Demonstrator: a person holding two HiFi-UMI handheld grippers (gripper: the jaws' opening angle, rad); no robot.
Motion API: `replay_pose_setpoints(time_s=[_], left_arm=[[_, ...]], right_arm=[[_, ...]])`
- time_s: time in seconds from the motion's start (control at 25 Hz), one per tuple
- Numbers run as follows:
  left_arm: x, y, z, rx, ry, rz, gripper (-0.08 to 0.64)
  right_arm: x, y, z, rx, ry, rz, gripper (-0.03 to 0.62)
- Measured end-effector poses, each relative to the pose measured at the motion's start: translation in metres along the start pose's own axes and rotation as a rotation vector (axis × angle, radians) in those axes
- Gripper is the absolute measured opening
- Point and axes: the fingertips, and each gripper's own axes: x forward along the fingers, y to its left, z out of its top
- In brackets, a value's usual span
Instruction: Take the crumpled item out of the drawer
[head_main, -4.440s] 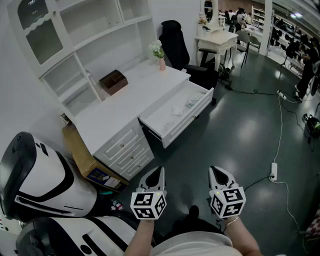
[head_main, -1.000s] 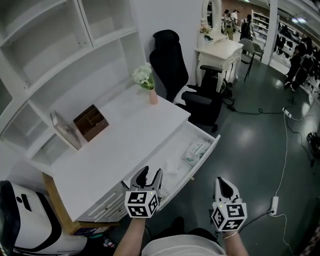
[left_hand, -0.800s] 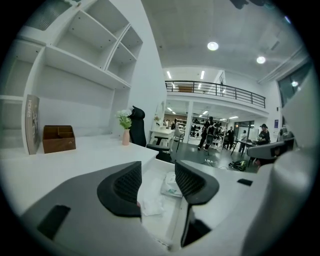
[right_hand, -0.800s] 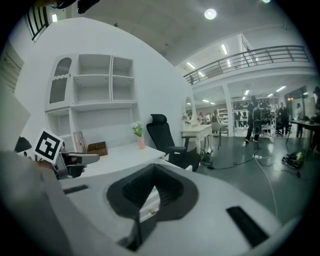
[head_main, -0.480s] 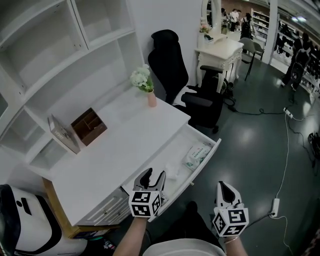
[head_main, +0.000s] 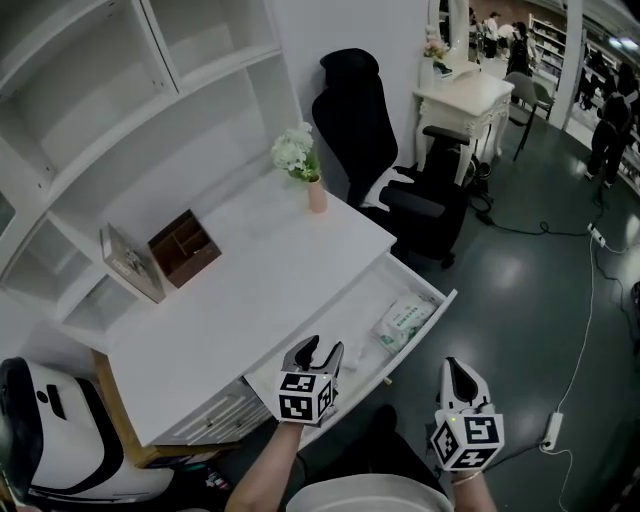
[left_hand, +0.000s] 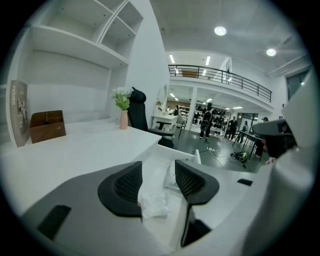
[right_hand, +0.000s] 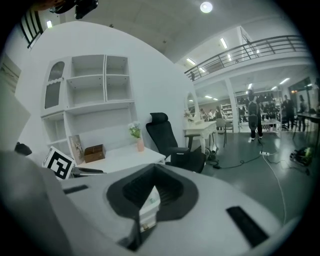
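**Crumpled paper in the open drawer, left jaws spread over it**

The crumpled white paper wad (left_hand: 152, 200) lies on the floor of the pulled-out white desk drawer (head_main: 372, 300), toward its near end. In the left gripper view it sits low in the gap between the two black pads. I cannot tell whether either pad touches it. The left gripper (head_main: 324, 346) hangs over that near end of the drawer with its jaws spread apart and nothing pinched.

Farther along the same drawer, toward its far end, lies a flat green-and-white packet (head_main: 404, 321), apart from the wad.

The right gripper (head_main: 455, 366) is held off to the right, outside the drawer front and above the dark floor. Its jaw tips are pressed together and hold nothing.

The drawer belongs to a white desk (head_main: 260, 290). On the desktop stand a slim pink vase (head_main: 317, 196) of white flowers (head_main: 296, 152), a brown wooden organiser box (head_main: 185, 246) and a framed picture (head_main: 130, 263) leaning by the white shelf unit (head_main: 120, 90). A black office chair (head_main: 365, 120) stands beyond the desk's far end.
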Motion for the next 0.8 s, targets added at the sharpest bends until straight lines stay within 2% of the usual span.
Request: replay_pose_setpoints(time_s=[0.44,0.8], left_arm=[[0.068,0.016,-0.056,0.056,0.206,0.04,0.193],[0.1,0.029,-0.106,0.029,0.364,0.051,0.193]], right_arm=[[0.044,-0.023,0.001,0.001,0.055,0.017,0.002],[0.065,-0.035,-0.002,-0.004,0.094,0.018,0.002]])
